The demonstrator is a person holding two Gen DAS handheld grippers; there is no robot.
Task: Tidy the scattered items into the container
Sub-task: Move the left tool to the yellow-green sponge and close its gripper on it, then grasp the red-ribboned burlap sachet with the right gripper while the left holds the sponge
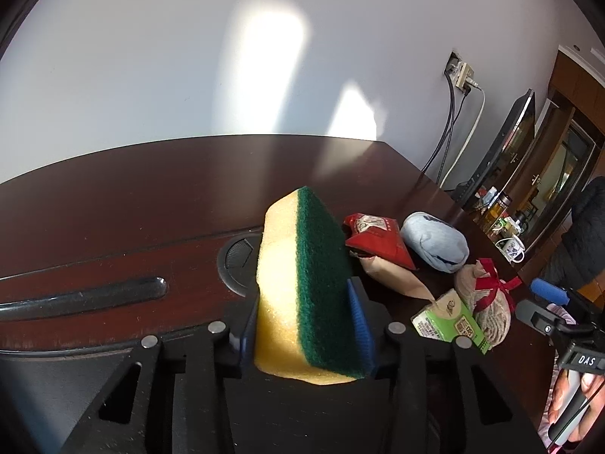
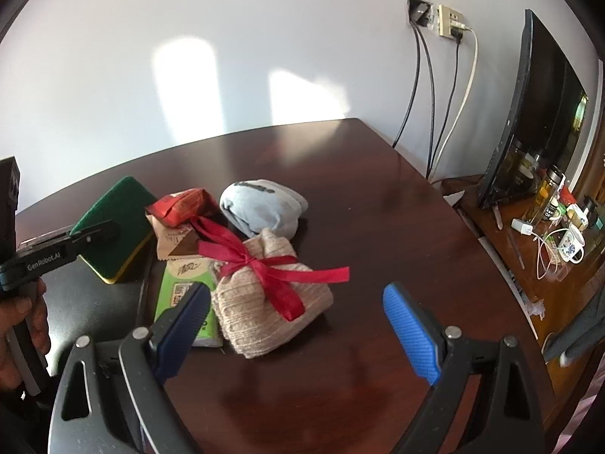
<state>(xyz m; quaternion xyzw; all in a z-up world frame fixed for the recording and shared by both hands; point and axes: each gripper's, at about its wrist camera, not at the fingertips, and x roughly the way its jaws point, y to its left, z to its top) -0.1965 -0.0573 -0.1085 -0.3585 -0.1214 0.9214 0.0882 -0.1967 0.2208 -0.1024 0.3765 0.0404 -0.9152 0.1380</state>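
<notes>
Left gripper clamped on a yellow-and-green sponge, held above the dark wooden table. Right gripper spread wide, holding nothing, hovering just before a knitted beige pouch tied with red ribbon. Beside the pouch, a green tissue pack; behind, a brown paper packet, a glossy red packet, a rolled grey-blue cloth. Farther off, white wall, socket with cables, dark monitor. No container in view.
</notes>
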